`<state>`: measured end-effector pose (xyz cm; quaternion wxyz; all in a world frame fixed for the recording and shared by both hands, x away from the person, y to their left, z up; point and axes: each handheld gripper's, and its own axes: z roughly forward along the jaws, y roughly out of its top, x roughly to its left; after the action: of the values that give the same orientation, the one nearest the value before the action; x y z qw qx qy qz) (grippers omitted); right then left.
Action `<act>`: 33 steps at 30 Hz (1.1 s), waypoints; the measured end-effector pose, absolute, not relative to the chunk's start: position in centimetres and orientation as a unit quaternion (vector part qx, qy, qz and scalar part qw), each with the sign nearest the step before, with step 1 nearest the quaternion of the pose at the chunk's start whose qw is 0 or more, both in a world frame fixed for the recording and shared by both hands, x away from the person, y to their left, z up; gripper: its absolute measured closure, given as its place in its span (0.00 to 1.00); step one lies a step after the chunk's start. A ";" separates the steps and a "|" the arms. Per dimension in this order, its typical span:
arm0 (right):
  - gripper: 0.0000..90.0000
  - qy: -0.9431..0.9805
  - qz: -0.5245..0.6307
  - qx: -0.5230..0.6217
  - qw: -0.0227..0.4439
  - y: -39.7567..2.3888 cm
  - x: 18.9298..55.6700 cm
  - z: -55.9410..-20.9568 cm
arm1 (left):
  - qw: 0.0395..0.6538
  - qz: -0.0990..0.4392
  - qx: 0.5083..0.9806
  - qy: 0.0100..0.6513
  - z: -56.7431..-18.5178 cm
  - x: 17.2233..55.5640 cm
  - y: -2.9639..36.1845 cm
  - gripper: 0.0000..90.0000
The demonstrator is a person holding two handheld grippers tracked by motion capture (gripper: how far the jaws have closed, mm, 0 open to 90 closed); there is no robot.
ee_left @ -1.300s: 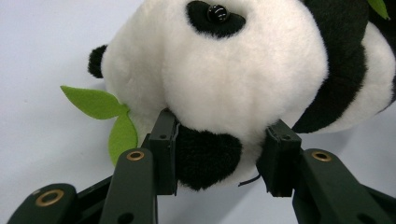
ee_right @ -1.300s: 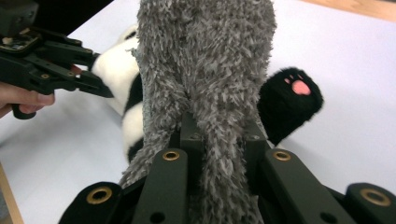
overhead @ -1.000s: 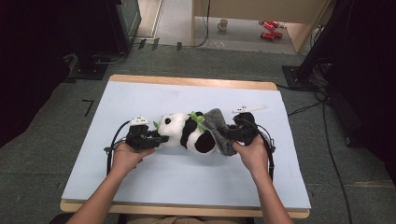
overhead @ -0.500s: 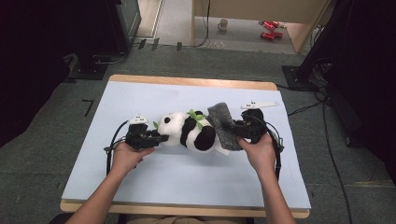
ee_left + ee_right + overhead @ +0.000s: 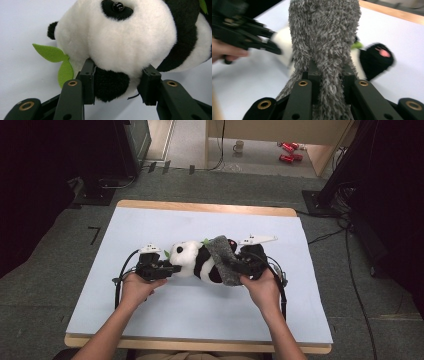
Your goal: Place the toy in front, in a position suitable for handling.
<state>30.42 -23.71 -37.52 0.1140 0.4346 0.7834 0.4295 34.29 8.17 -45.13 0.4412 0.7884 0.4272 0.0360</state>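
- Black-and-white plush panda (image 5: 196, 262) is soft, light, squashy; left gripper (image 5: 117, 82) clamps its head.
- Grey shaggy cloth (image 5: 324, 45) is limp; right gripper (image 5: 330, 76) pinches a fold.

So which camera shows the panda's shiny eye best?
The left gripper view: the toy panda's eye is close and sharp. In the high view the toy panda is too small to tell its eye. The right gripper view shows grey fuzzy cloth in front.
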 end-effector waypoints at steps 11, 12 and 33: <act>0.86 0.761 0.430 0.472 0.114 -26.3 28.8 -39.3 | 0.446 0.031 0.787 0.426 -45.2 34.4 8.3 0.62; 0.86 0.761 0.429 0.472 0.116 -26.3 28.9 -39.4 | 0.447 0.031 0.787 0.424 -45.3 34.4 8.3 0.62; 0.87 0.738 0.447 0.492 0.119 -27.4 29.8 -38.1 | 0.458 0.028 0.777 0.430 -45.1 34.6 8.6 0.64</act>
<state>29.85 -27.37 -38.11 0.1194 0.4919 0.7378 0.4466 34.60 8.61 -45.07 0.4581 0.7773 0.4303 0.0283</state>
